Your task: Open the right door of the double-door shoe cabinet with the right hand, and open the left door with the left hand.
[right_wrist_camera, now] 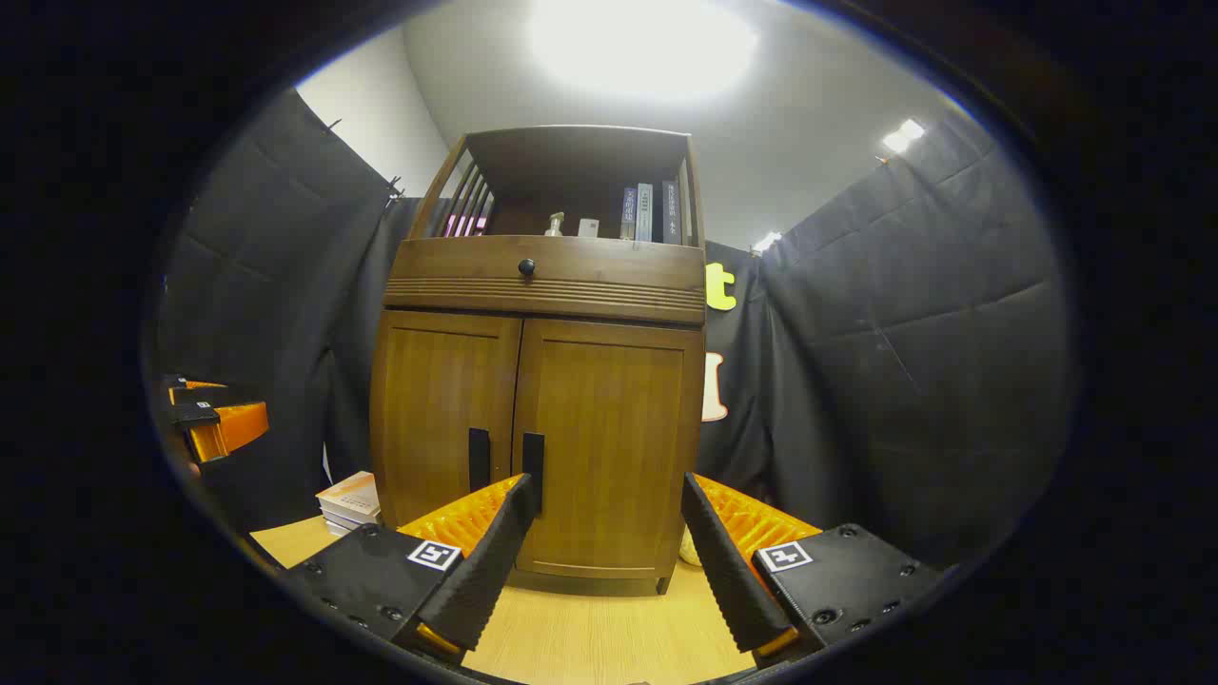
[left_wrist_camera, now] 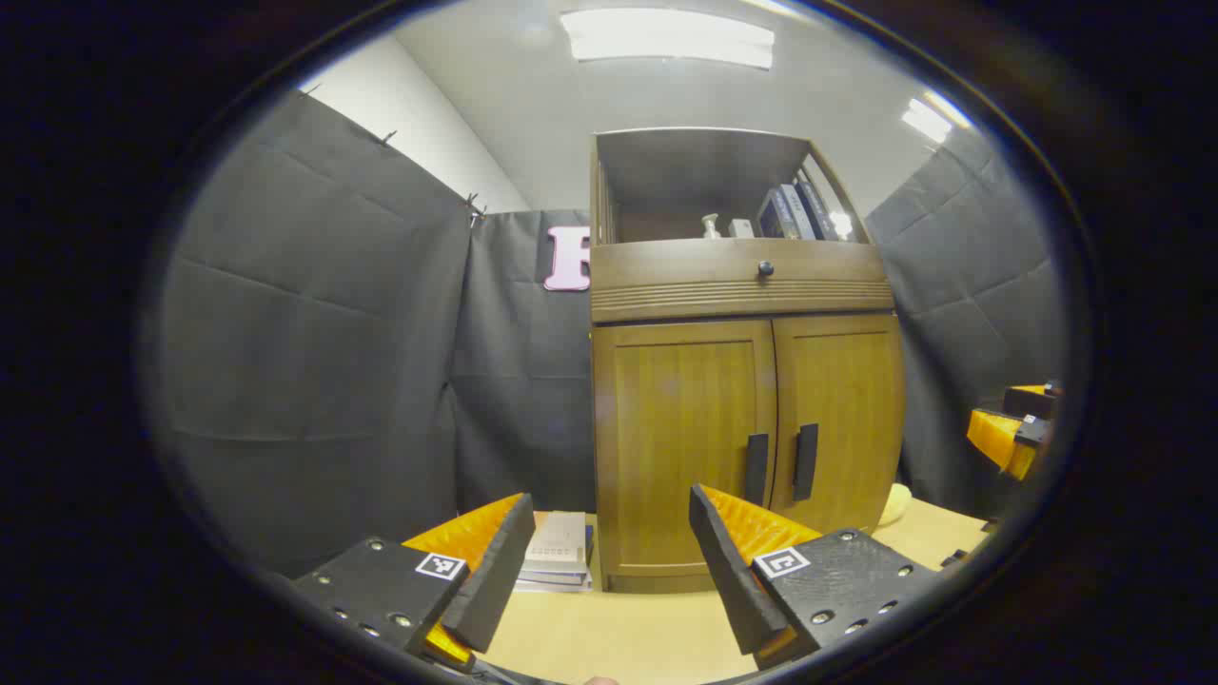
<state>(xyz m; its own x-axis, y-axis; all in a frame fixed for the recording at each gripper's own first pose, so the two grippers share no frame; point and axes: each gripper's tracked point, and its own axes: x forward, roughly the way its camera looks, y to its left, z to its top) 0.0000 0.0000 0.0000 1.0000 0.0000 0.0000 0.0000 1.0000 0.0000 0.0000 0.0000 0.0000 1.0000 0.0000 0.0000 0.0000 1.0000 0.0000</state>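
Left gripper view: left tongs (left_wrist_camera: 609, 561) spread apart, holding nothing, low over a pale wooden bench (left_wrist_camera: 618, 637). Ahead, well apart from them, stands the shoe cabinet (left_wrist_camera: 742, 419) with both doors shut. Left of its base lies a stack of books (left_wrist_camera: 559, 552). The left door (left_wrist_camera: 680, 438) is straight ahead; its handle (left_wrist_camera: 756, 468), a dark upright bar, sits just right of the tongs' centre line, beside the right door's handle (left_wrist_camera: 806, 461) at the seam. At the far right edge the other tongs (left_wrist_camera: 1013, 433) hover at about handle height.

Right gripper view: right tongs (right_wrist_camera: 604, 561) also spread apart and empty. Here the right door (right_wrist_camera: 609, 438) faces them, and its upright handle (right_wrist_camera: 533, 474) lies slightly left of their centre, just above the left finger's tip as seen. The left door's handle (right_wrist_camera: 479, 459) is further left.

Judged from this, each hand is nearer its own door, and each must reach forward and inward toward the seam, with the fingers closing across the upright bar.
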